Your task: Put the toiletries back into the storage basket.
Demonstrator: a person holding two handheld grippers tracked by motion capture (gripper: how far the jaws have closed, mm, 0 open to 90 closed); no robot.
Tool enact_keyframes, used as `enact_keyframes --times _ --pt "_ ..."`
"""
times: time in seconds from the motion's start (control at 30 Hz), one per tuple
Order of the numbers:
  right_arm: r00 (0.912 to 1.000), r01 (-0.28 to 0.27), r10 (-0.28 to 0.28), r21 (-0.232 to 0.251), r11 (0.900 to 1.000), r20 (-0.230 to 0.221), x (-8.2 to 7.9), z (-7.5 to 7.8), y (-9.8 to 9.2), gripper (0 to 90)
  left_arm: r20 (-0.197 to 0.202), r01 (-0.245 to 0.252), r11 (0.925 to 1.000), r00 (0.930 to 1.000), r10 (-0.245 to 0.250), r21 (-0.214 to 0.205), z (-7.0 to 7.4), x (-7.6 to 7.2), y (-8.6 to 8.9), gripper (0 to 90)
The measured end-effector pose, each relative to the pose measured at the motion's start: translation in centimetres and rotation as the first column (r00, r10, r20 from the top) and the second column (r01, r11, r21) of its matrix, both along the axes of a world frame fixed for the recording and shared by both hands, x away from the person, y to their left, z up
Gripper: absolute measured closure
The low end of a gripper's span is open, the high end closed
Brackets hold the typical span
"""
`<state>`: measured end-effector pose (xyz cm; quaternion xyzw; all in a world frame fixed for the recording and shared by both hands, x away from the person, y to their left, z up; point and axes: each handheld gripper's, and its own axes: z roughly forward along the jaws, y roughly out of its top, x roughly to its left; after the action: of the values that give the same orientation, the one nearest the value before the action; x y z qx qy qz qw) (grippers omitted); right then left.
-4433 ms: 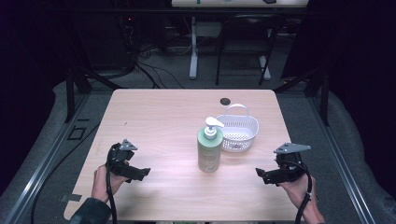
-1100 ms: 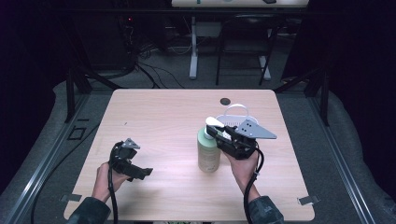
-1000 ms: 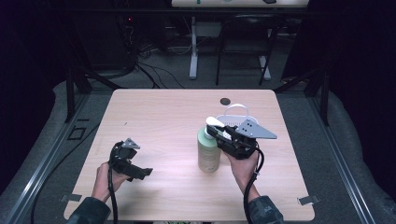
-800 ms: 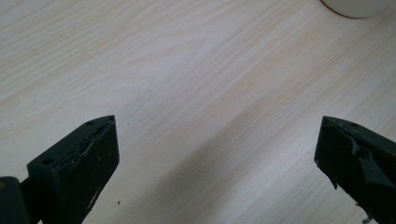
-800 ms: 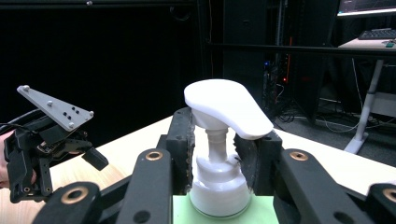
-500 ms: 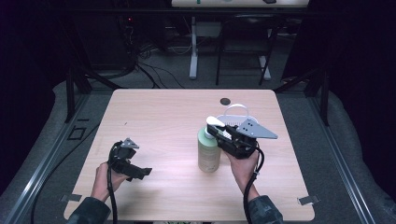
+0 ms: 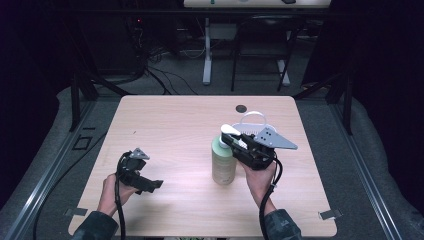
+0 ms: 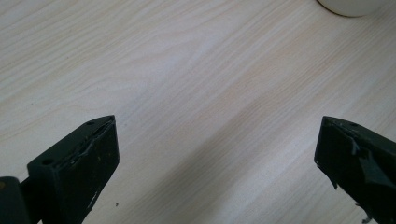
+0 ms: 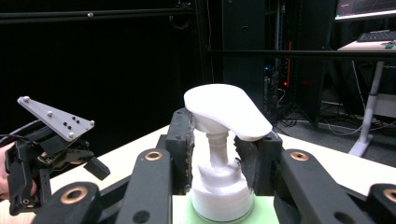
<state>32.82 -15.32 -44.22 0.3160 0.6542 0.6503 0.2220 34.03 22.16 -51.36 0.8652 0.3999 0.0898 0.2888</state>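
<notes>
High overview; two close gripper-mounted views

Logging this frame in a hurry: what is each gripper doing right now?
Left gripper: open, holding nothing, jaws wide apart above the table.
Right gripper: shut on the pump bottle, jaws clamped at the white collar under the pump head.

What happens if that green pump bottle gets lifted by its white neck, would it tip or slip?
The pump bottle is tall on a narrow base, so a sideways nudge could probably tip it. The right gripper is shut on its white collar under the wide pump head, which likely stops it slipping. It looks like stiff plastic.
</notes>
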Motion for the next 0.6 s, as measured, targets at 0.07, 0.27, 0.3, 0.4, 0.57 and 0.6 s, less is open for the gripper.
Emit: enact_keyframes --times 0.07,0.27,0.3,0.4,0.57,0.6 --pt "1.0 0.001 -0.001 0.003 1.0 0.0 -0.01 -0.01 -0.04 67.1 0.003 0.002 1.0 1.0 -0.002 0.001 0.07 -0.03 -0.01 0.0" --pt "1.0 0.0 0.0 0.003 1.0 -0.002 -0.03 0.02 0.04 67.2 0.003 0.002 1.0 1.0 -0.002 0.002 0.07 -0.03 0.0 0.0" --pt "1.0 -0.002 0.002 0.001 1.0 -0.002 -0.04 0.03 0.06 67.2 0.003 0.002 1.0 1.0 -0.002 0.001 0.07 -0.03 0.0 0.0" --pt "1.0 -0.005 0.005 -0.006 1.0 0.005 0.0 0.08 0.08 67.2 0.001 0.002 1.0 1.0 -0.002 0.003 0.05 -0.02 0.0 0.0" --pt "1.0 -0.003 0.003 -0.004 1.0 0.008 -0.07 0.29 -0.01 67.2 0.001 0.002 1.0 1.0 -0.002 0.002 0.05 -0.03 -0.01 0.0" --pt "1.0 -0.002 0.002 -0.001 1.0 0.008 -0.11 0.36 -0.06 67.2 0.001 0.004 1.0 1.0 -0.004 0.0 0.05 -0.02 0.01 0.0"
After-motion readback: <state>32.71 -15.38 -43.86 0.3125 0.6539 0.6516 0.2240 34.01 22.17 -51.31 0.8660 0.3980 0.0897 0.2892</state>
